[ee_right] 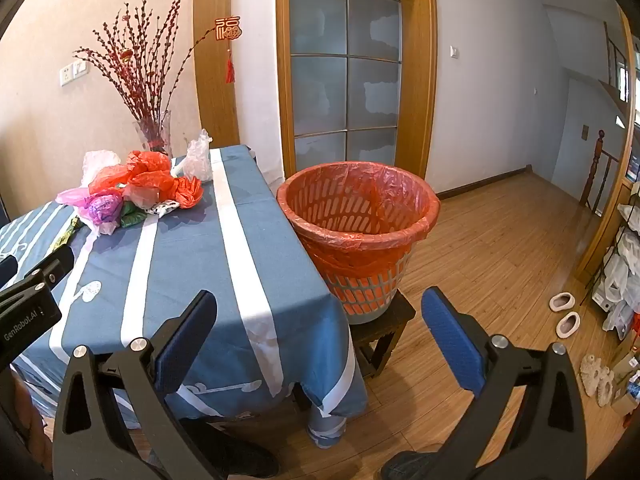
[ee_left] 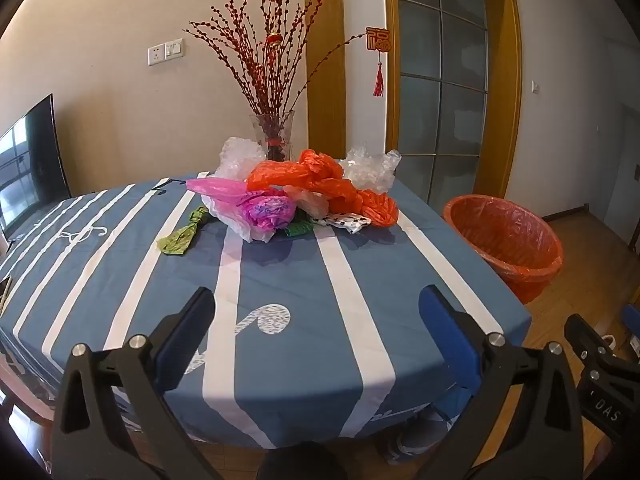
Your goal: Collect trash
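A heap of crumpled plastic bags lies at the far side of the blue striped table (ee_left: 280,280): an orange bag (ee_left: 320,180), a pink-purple bag (ee_left: 264,208), clear bags (ee_left: 370,170) and a knotted green bag (ee_left: 180,236). The heap also shows in the right wrist view (ee_right: 140,184). A waste basket (ee_right: 356,236) lined with an orange bag stands on a dark stool (ee_right: 384,328) beside the table's right edge; it also shows in the left wrist view (ee_left: 504,240). My left gripper (ee_left: 316,316) is open and empty above the near table edge. My right gripper (ee_right: 320,320) is open and empty near the table's corner.
A glass vase (ee_left: 274,136) with red branches stands behind the heap. A TV (ee_left: 28,160) is at the far left. Wooden floor (ee_right: 500,260) lies right of the basket, with slippers (ee_right: 564,312) and a rack of bags (ee_right: 624,272) at the far right.
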